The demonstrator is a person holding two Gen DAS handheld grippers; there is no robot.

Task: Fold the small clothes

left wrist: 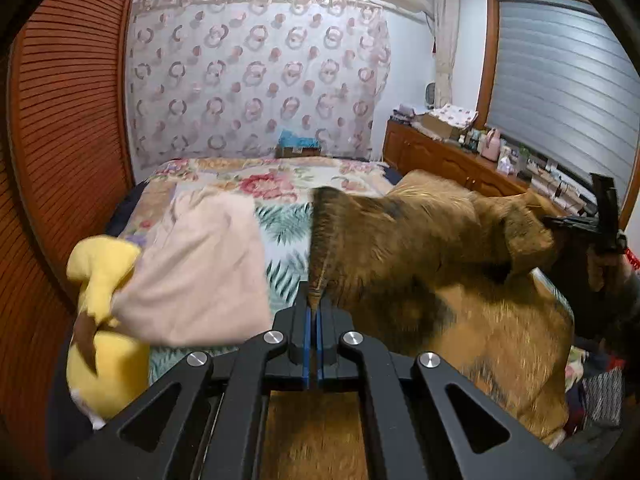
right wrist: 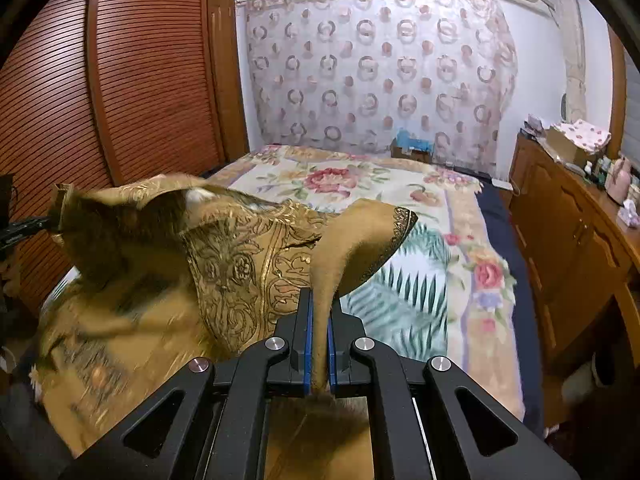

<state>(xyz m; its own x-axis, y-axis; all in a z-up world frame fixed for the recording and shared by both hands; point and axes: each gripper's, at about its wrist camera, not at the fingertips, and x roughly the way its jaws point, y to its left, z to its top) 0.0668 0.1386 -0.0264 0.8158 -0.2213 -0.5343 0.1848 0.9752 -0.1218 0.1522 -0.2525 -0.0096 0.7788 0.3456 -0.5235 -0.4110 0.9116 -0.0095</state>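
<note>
A golden-brown embroidered garment (left wrist: 432, 240) hangs stretched in the air above the bed between both grippers. My left gripper (left wrist: 314, 304) is shut on one edge of it, a fold of cloth rising from between the blue pads. In the right wrist view the same garment (right wrist: 240, 264) shows its gold scroll pattern, and my right gripper (right wrist: 319, 320) is shut on another edge, with cloth pinched between its pads and a corner flopping over to the right. The right gripper also appears at the far right of the left wrist view (left wrist: 600, 224), gripping the cloth.
The bed carries a floral blanket (right wrist: 400, 184). A pale pink cloth (left wrist: 200, 268) and a yellow plush toy (left wrist: 104, 320) lie at its left side. A louvred wooden wardrobe (right wrist: 120, 80) stands at left, and a cluttered wooden cabinet (right wrist: 572, 220) at right.
</note>
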